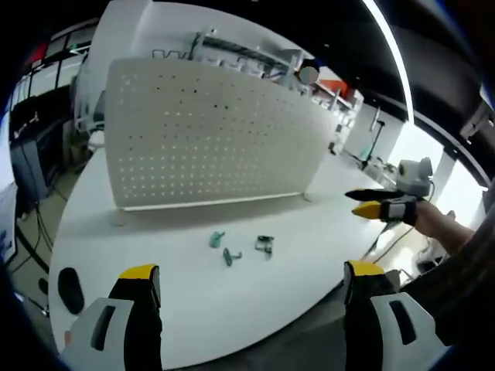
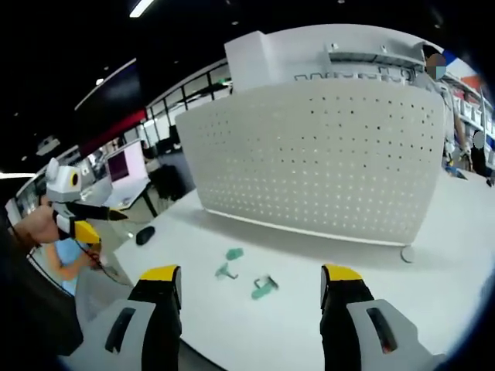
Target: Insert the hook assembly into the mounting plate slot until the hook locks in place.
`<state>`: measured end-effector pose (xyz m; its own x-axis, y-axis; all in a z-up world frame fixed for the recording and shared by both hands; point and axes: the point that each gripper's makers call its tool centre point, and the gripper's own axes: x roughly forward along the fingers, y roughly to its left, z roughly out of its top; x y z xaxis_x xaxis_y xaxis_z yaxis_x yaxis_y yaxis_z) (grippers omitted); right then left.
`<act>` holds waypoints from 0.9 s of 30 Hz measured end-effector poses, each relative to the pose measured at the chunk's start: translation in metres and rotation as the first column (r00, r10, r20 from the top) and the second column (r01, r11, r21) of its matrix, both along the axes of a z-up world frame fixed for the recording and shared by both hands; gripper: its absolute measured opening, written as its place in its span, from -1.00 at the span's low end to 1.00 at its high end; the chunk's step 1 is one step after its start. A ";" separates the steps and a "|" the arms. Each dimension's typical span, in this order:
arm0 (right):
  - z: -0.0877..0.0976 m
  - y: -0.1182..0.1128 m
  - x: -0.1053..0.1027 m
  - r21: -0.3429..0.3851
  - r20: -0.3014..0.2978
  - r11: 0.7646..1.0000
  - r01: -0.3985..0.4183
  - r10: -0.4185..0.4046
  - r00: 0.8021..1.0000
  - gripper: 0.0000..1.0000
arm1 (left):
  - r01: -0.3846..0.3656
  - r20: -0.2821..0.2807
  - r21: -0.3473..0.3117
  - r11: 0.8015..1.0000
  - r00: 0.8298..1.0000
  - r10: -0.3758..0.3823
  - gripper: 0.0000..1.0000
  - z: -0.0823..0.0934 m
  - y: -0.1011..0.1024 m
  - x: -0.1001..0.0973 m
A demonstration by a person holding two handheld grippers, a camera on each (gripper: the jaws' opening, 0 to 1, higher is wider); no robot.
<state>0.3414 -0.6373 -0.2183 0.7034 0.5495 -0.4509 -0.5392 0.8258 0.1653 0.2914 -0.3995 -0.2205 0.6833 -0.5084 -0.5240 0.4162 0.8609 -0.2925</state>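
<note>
Hooks (image 1: 228, 256) loose on white table (image 1: 155, 232), pegboard (image 1: 209, 135) upright behind, unobstructed

White-and-black grippers (image 1: 251, 290), yellow-tipped fingers (image 1: 139, 272); dark sleeve (image 1: 464, 270).

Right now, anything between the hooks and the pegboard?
No. In the left gripper view, bare white table runs from the three small hooks up to the foot of the upright pegboard. The right gripper view shows the same bare strip.
</note>
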 end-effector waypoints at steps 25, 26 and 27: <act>-0.016 0.013 -0.006 -0.018 -0.027 0.999 -0.044 0.044 0.999 0.42 | 0.156 -0.011 -0.029 0.987 0.988 -0.156 1.00 -0.022 -0.045 0.026; -0.017 0.014 -0.006 -0.036 -0.024 0.998 -0.050 0.049 0.999 0.42 | 0.145 -0.018 -0.055 0.988 0.989 -0.146 1.00 -0.026 -0.047 0.028; -0.017 0.014 -0.006 -0.044 -0.021 0.998 -0.054 0.053 0.998 0.42 | 0.142 -0.023 -0.067 0.988 0.989 -0.144 1.00 -0.029 -0.048 0.029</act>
<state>0.3352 -0.6231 -0.2355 0.6642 0.5647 -0.4898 -0.5794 0.8029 0.1401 0.3206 -0.4477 -0.2496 0.5871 -0.6332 -0.5044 0.5245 0.7721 -0.3588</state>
